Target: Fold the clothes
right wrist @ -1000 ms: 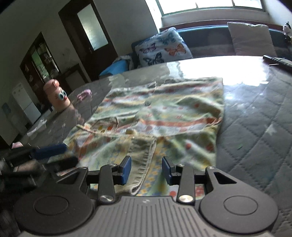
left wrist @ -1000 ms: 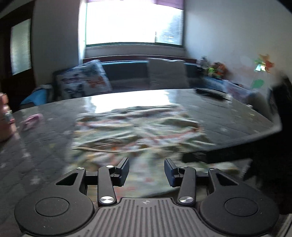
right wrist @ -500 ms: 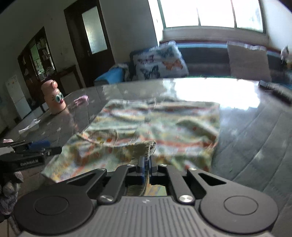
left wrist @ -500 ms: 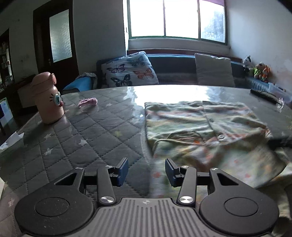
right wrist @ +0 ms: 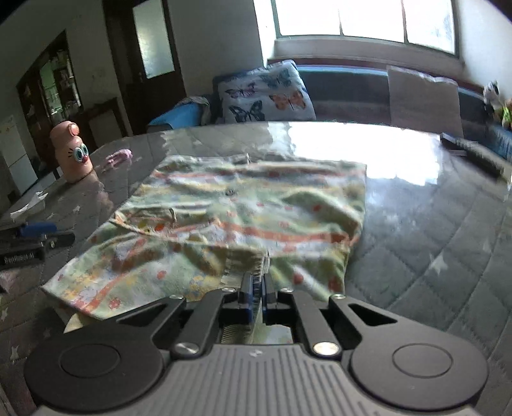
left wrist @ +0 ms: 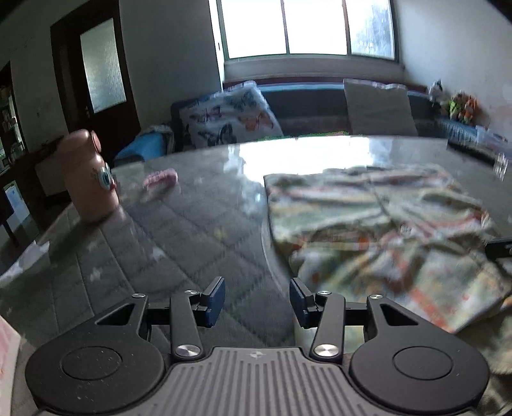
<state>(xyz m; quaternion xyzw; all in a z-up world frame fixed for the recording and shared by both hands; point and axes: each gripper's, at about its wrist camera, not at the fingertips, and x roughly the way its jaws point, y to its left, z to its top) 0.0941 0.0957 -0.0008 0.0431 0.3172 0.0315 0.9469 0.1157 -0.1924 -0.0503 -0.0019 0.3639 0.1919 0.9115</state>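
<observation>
Left wrist view, left to right: white paper scrap point(left wrist: 27, 259) at the table edge, pink bottle with cartoon eyes point(left wrist: 89, 179) standing upright on the quilted table point(left wrist: 179, 243), small pink item point(left wrist: 160, 177) lying just past it, blurred so can't tell what it is. Left gripper point(left wrist: 256, 299) low over bare table, jaws wide apart, nothing between them. Patterned garment point(left wrist: 377, 220), green with orange stripes and spots, lies spread on the right half of the table, near edge just beside the right fingertip of this gripper, not touching as far as visible. Dark piece of the other tool pokes in at the right edge over the cloth. Behind the table: butterfly cushion point(left wrist: 227, 118), plain cushion point(left wrist: 377, 108), window point(left wrist: 307, 28).

Right wrist view, left to right: left gripper seen at the left edge, blue pad showing, beside the garment's near-left corner. Pink bottle point(right wrist: 72, 153) upright far left, small pink item point(right wrist: 120, 156) near it. Garment point(right wrist: 243, 217) flat mid-table, wrinkled, a button near its middle, near hem bunched up. Right gripper point(right wrist: 256, 288) jaws closed down to a thin gap, pinching a fold of the near hem. Bare quilted table point(right wrist: 432, 243) to the right, dark remote-like object point(right wrist: 470, 150) at the far right edge. Butterfly cushion point(right wrist: 265, 92) and door point(right wrist: 150, 41) behind.
</observation>
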